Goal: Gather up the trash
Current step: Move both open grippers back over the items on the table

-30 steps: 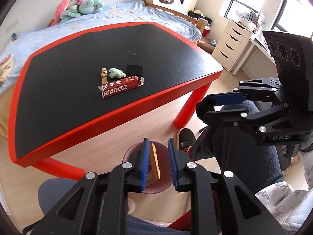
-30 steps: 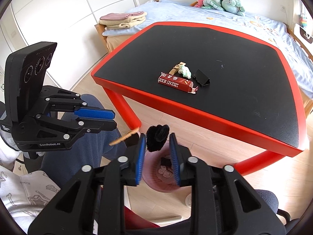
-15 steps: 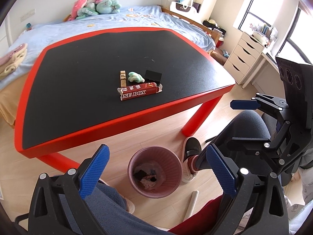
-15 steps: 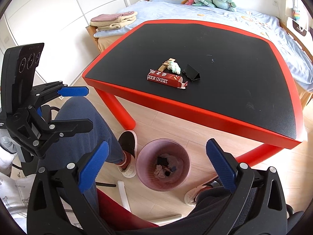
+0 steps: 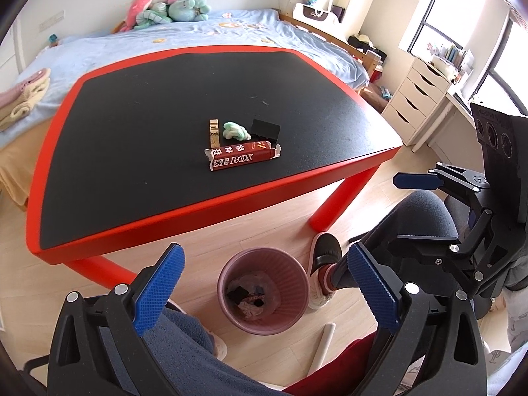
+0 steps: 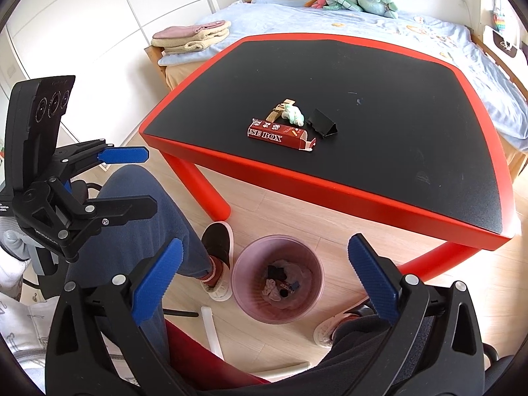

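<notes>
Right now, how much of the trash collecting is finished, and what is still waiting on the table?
Done: several scraps already lie inside the pink bin on the floor. In hand: nothing; the left gripper and the right gripper are both open and empty above the bin. Left: four pieces on the table, namely the red box, the green wad, the wooden clip and the black clip.

Pink bin (image 6: 277, 279) — below red table (image 6: 363, 194)

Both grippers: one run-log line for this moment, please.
left gripper: open, empty | right gripper: open, empty | bin: holds trash | table: four items left
</notes>
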### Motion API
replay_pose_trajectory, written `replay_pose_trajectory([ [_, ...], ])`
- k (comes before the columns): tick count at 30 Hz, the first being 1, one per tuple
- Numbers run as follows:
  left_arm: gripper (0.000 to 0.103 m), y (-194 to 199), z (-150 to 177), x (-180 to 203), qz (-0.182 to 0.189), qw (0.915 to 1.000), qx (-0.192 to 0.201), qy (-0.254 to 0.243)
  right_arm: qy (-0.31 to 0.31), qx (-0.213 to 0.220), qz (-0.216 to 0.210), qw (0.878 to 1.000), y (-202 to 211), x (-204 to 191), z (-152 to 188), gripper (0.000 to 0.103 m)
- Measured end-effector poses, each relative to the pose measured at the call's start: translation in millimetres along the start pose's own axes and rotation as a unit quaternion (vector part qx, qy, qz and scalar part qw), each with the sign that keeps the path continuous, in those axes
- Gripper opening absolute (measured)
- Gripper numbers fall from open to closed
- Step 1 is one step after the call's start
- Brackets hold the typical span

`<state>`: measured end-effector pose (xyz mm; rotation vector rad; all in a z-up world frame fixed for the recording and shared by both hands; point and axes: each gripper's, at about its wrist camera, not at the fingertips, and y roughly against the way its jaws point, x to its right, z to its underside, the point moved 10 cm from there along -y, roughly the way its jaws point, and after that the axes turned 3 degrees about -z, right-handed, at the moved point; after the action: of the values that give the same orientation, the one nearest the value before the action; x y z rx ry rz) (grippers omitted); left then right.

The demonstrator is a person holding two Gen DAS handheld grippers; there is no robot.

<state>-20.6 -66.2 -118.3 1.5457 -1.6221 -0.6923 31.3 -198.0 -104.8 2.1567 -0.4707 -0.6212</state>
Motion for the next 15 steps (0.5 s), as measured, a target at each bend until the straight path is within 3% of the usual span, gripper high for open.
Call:
replay_pose_trajectory([
  [15, 0.095, 1, -35, -16, -0.020, 0.9996, 0.019, 0.001, 0.016, 0.021, 0.011, 1.000, 7, 11, -38, 0.099],
])
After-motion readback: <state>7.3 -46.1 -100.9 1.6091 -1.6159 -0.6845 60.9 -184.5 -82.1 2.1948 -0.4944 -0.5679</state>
